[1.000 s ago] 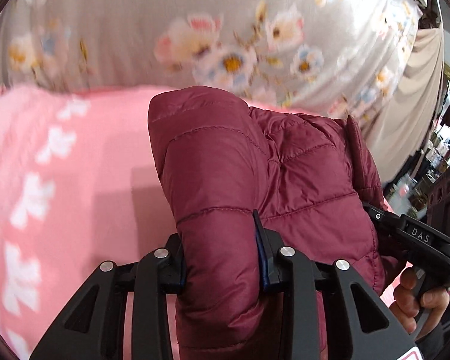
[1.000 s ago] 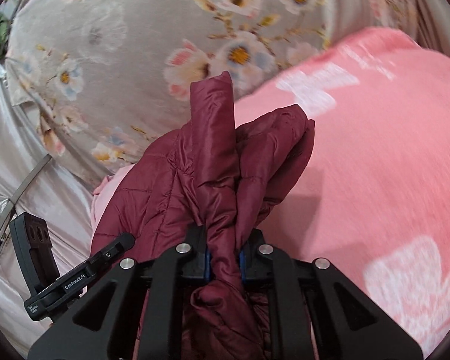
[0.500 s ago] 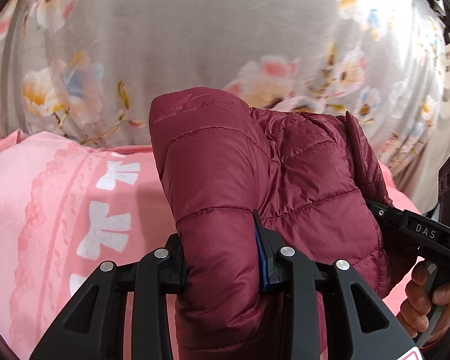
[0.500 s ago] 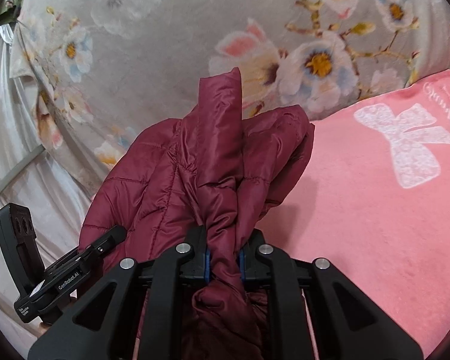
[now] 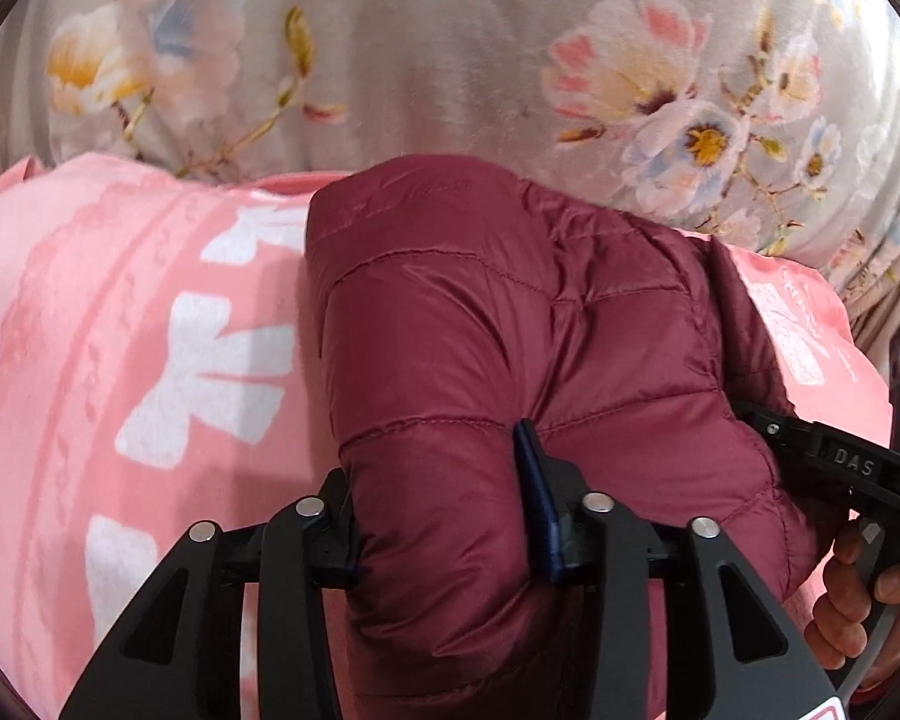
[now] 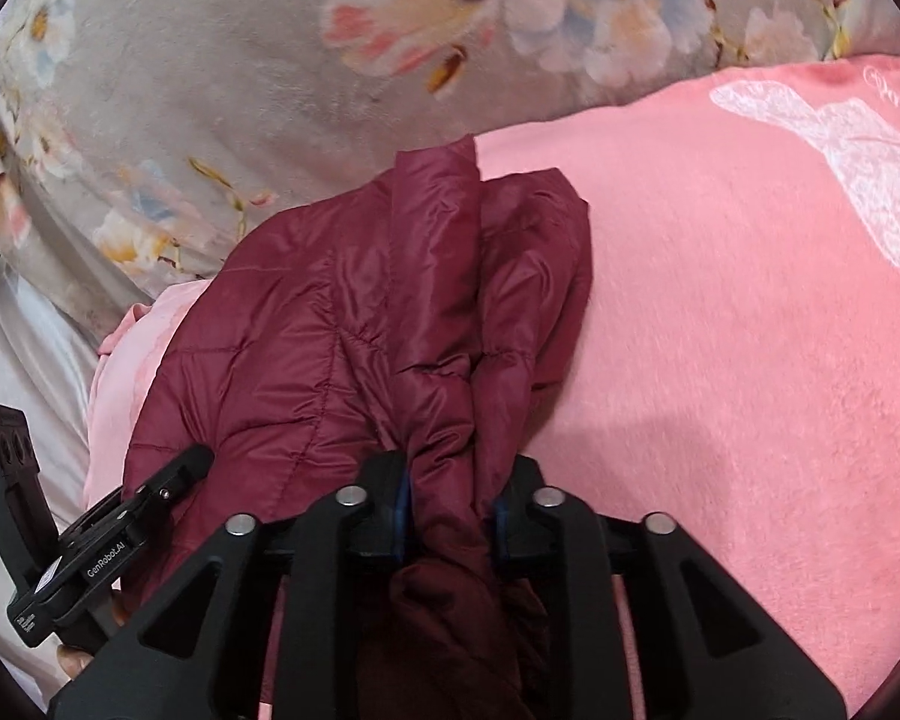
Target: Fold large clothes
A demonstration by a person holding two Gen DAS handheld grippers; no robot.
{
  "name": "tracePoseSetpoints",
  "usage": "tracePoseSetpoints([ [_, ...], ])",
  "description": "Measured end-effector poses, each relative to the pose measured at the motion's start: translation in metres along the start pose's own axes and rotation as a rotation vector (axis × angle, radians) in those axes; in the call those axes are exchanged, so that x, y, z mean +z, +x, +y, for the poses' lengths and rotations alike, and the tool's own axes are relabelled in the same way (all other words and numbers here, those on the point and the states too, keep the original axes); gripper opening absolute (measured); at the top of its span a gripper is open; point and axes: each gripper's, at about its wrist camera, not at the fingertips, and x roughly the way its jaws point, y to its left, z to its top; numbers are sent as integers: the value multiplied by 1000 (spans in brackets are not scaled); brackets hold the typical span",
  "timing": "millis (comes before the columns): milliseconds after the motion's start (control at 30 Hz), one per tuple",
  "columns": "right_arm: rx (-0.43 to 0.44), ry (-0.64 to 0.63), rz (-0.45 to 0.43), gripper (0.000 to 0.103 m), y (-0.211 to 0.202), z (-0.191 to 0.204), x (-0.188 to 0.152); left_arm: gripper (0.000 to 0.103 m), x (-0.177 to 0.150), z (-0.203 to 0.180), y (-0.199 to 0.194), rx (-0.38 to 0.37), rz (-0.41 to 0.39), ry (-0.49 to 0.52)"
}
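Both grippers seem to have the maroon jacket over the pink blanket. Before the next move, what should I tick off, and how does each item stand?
1. Left gripper shut on a thick quilted fold of the jacket: ok.
2. Right gripper shut on a bunched, thinner part of the jacket: ok.
3. Pink blanket bare beside the jacket for laying down: ok.
4. Jacket folded evenly: not ok, it looks bunched and creased.
5. Jacket lifted or resting on the blanket: cannot tell.
6. Sleeves tucked in: cannot tell.
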Motion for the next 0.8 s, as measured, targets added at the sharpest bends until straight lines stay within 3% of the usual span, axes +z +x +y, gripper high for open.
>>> tracePoseSetpoints([
  [167,-94,-27,-58,36,-53,-6,6,47,9,9,-27,31,62,-79],
  [267,-137,-51,-111,35,-81,2,13,47,20,7,-54,134,25,-81],
  [333,-171,-106,-121,31,-87,21,19,47,33,-4,-67,243,-4,-68],
  [433,-227,-233,-138,24,-77,55,26,47,47,-22,-65,354,4,-53],
  [500,-252,-298,-137,24,-61,70,32,49,48,-29,-52,354,31,-75],
  [667,-271,-301,-75,24,-15,70,45,49,46,-35,-3,344,121,-109],
  [800,-307,-276,-27,24,14,52,37,50,38,-38,21,393,108,-97],
])
